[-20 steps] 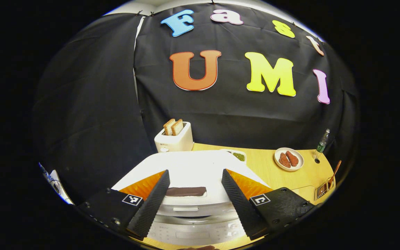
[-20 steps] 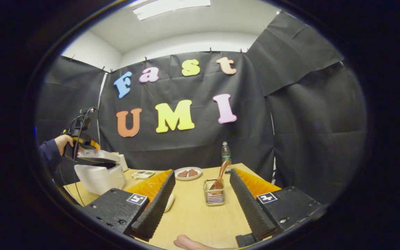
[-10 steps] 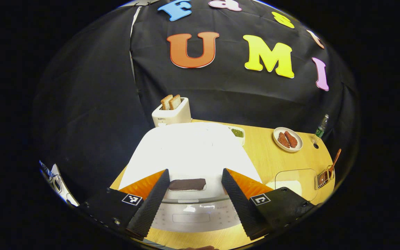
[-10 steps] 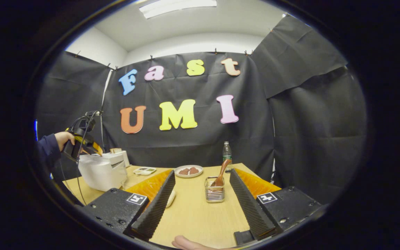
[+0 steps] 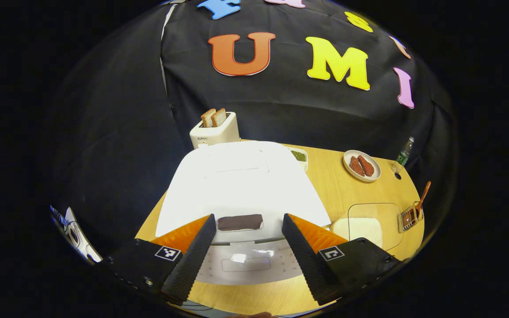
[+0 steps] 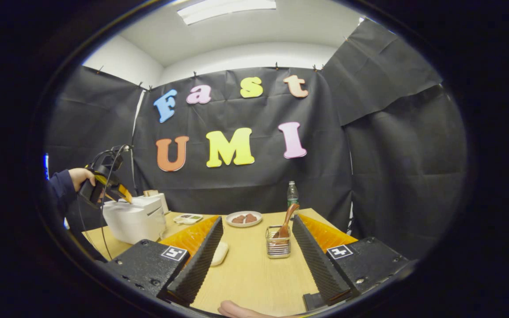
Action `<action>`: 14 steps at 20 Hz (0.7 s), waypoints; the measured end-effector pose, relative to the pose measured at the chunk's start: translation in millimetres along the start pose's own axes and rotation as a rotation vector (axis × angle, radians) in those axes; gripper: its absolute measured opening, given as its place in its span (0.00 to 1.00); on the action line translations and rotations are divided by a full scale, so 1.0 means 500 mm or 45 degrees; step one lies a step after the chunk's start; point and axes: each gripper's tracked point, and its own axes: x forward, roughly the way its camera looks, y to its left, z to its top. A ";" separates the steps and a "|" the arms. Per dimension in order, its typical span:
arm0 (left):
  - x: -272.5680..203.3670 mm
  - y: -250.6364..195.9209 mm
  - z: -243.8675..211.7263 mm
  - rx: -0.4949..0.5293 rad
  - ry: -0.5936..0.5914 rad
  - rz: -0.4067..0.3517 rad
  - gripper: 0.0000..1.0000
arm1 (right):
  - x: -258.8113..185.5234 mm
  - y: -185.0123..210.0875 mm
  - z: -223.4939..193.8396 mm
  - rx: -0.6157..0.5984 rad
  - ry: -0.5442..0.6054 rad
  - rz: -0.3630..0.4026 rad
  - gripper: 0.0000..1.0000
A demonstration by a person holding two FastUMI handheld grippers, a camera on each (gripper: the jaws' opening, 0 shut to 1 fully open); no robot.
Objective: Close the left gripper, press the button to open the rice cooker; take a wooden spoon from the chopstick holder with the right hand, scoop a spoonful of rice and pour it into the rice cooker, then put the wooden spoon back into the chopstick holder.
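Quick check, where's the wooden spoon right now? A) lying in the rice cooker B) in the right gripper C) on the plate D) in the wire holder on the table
D: the wooden spoon stands in the wire holder, ahead of the open right gripper.

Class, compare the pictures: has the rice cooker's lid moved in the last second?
Yes. The lid has dropped: in the right gripper view a dark gap parted it from the white body before; now it sits flat on it.

Black cloth walls [image 6: 391, 145], wooden table [image 6: 254, 269]
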 end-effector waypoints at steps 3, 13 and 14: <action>0.007 0.001 -0.017 0.006 0.015 0.001 0.98 | -0.002 0.004 -0.002 -0.004 0.003 0.003 0.99; 0.012 0.000 -0.019 0.014 -0.013 -0.011 0.98 | -0.004 0.027 -0.025 0.036 0.054 0.045 0.99; 0.012 0.001 -0.017 0.019 -0.018 -0.016 0.98 | -0.004 0.029 -0.026 0.036 0.055 0.049 0.96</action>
